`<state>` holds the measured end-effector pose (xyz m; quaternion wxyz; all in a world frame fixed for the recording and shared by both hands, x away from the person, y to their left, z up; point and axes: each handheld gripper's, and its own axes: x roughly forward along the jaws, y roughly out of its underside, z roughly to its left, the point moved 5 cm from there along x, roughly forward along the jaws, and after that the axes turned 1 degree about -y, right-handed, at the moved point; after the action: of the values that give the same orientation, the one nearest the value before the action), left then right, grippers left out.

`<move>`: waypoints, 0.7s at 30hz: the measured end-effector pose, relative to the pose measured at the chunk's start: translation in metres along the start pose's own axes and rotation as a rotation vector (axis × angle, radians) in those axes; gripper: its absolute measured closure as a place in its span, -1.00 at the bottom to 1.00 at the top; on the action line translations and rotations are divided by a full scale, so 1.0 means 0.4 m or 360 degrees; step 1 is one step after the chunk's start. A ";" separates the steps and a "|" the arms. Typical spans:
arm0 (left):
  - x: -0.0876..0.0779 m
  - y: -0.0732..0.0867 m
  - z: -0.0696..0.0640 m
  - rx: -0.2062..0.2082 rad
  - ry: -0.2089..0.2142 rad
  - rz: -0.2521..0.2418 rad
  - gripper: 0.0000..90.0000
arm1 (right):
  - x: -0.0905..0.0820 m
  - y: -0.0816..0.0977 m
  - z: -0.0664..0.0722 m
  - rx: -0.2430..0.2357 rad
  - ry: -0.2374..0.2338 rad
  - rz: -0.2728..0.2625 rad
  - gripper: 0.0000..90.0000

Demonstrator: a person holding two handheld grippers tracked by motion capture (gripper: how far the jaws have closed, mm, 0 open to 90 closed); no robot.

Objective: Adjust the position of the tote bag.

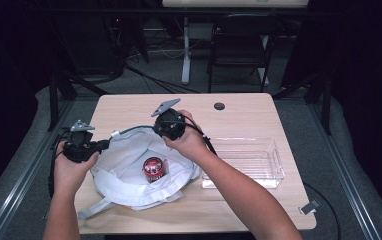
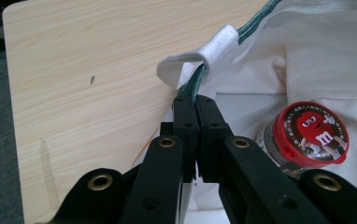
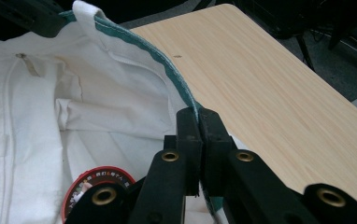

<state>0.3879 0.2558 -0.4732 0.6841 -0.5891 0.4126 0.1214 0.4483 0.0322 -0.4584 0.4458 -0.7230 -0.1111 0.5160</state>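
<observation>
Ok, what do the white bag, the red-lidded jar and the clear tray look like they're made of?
White bag: soft woven cloth, matte, by its folds and stitched green-edged rim.
Red-lidded jar: probably plastic; the printed lid is glossy, the body under its label hard to judge.
Clear tray: rigid transparent plastic, likely, with shiny edges and the table showing through.

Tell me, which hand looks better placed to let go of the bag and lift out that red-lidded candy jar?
Probably the right. Both grippers are shut on the green-trimmed rim of the white cloth bag, but the right gripper sits closer above the red-lidded candy jar. The left gripper holds the rim's far left edge.
</observation>
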 end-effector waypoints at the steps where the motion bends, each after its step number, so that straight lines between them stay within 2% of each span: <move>1: 0.003 0.001 0.000 -0.0002 -0.0002 -0.0003 0.96 | 0.002 0.000 -0.002 0.0008 0.0004 0.0002 0.96; 13: 0.022 0.000 0.003 0.0028 -0.0015 -0.0005 0.95 | 0.028 -0.006 -0.018 0.0042 0.0022 0.0017 0.97; 21: 0.026 0.002 -0.004 0.0046 -0.0015 -0.0025 0.79 | 0.036 -0.009 -0.020 0.0054 0.0012 0.0035 0.96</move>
<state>0.3932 0.2515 -0.4812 0.6955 -0.5817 0.4064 0.1130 0.4625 0.0390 -0.4646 0.4526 -0.7184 -0.0927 0.5200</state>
